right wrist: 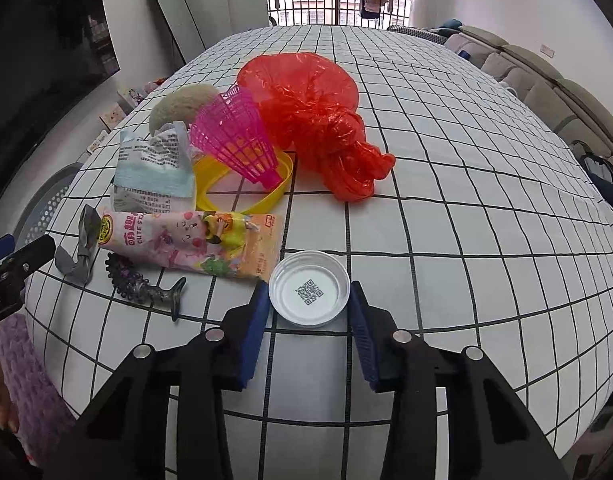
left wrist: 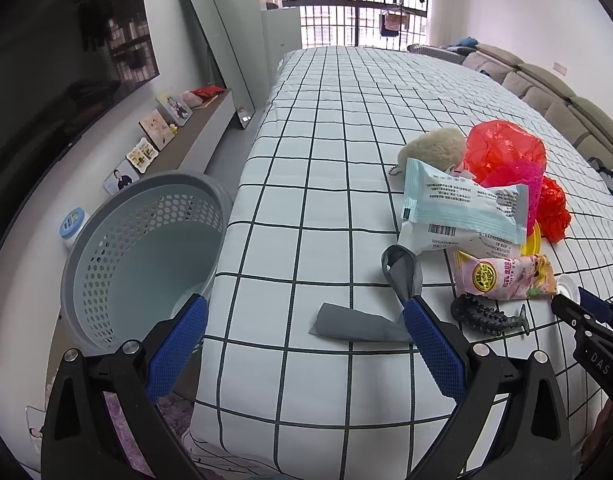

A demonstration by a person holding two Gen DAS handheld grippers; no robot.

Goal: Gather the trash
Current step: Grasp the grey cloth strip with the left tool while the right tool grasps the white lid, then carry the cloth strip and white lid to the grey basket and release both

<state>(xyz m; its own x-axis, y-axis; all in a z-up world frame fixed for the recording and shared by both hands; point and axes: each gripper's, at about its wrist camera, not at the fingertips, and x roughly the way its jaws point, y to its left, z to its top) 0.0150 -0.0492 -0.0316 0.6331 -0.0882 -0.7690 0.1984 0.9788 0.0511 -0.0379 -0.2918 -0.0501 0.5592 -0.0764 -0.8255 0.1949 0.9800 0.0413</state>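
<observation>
A pile of trash lies on the checked bed cover [right wrist: 466, 200]: a red plastic bag [right wrist: 310, 112], a pink mesh cone [right wrist: 238, 136], a pale blue wrapper [right wrist: 150, 168], a pink snack packet [right wrist: 194, 244] and a grey tape strip [left wrist: 358, 328]. My right gripper [right wrist: 308, 304] has its blue pads against both sides of a small white lid [right wrist: 309, 289] with a QR code. My left gripper [left wrist: 302, 306] is open wide at the bed's edge, its right finger [left wrist: 426, 336] touching the grey strip. A grey perforated basket [left wrist: 146, 248] stands on the floor beside the bed, empty.
A dark studded toy [right wrist: 138, 280] lies in front of the snack packet. A yellow ring [right wrist: 246, 188] and a beige plush [right wrist: 182, 108] sit in the pile. A shelf with photo frames [left wrist: 154, 136] runs along the left wall; a sofa [left wrist: 546, 92] stands on the right.
</observation>
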